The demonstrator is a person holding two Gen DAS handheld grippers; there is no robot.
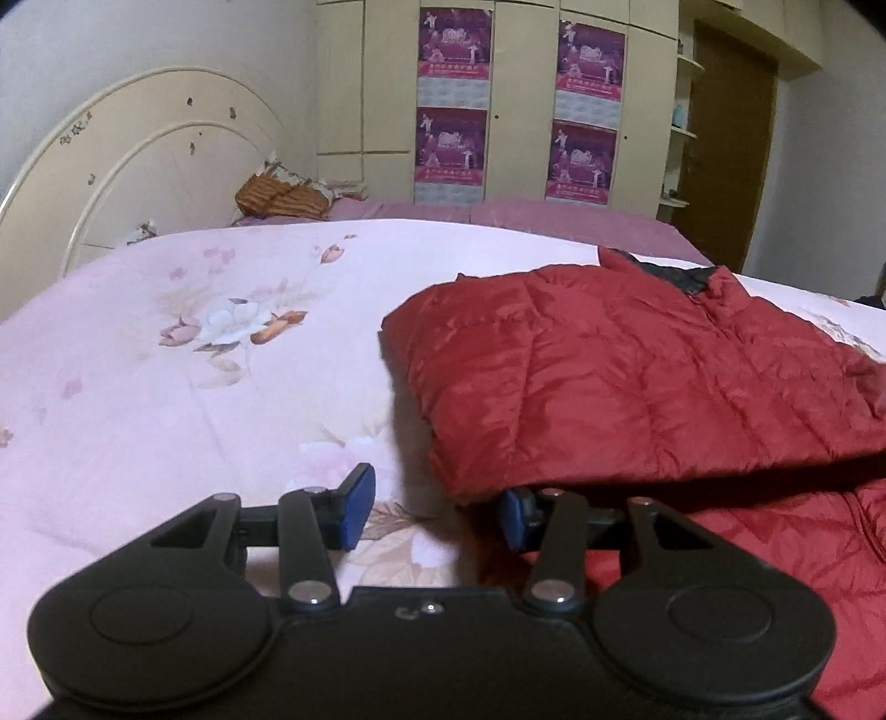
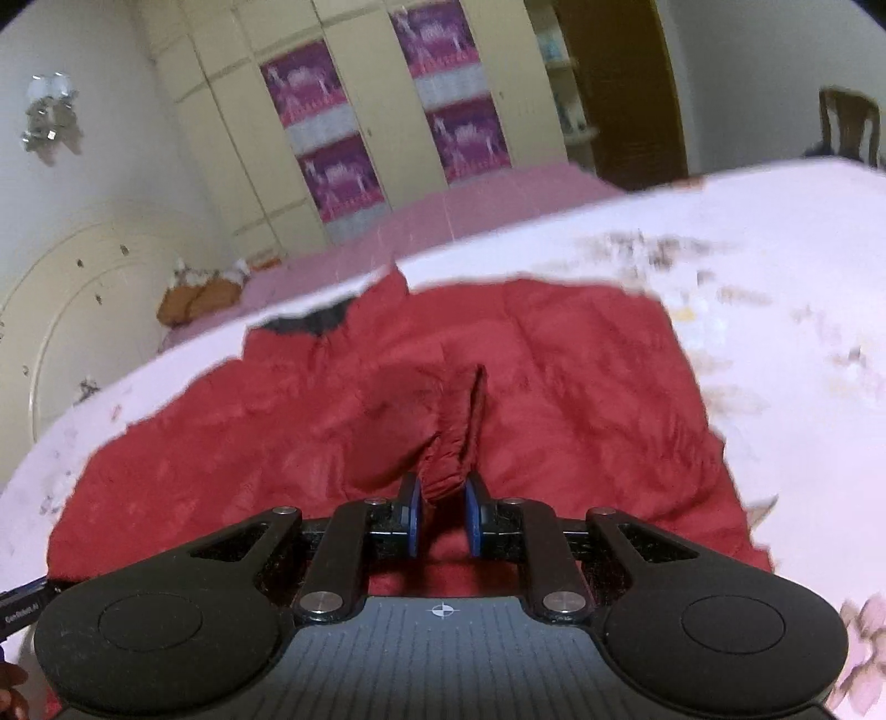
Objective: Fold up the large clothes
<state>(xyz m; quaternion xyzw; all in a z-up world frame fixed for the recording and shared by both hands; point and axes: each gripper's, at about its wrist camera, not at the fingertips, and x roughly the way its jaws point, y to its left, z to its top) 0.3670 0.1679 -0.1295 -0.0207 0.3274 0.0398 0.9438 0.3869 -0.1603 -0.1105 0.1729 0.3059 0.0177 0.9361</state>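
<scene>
A red padded jacket lies on the bed, on a pink flowered quilt, with its dark collar lining at the far end. Part of it is folded over the rest, so that a thick folded edge faces the left gripper.

The right gripper has its jaws narrow and pinched on a gathered fold of the jacket, a ridge of red cloth rising between the blue pads.

The left gripper sits at the near left edge of the jacket with its jaws partly apart. Its left pad is over the quilt; its right pad is tucked under the folded edge. No cloth is squeezed between them.

Beyond the quilt a purple sheet shows, then a cream headboard at the left, a cream wardrobe bearing purple posters, and a brown door.
</scene>
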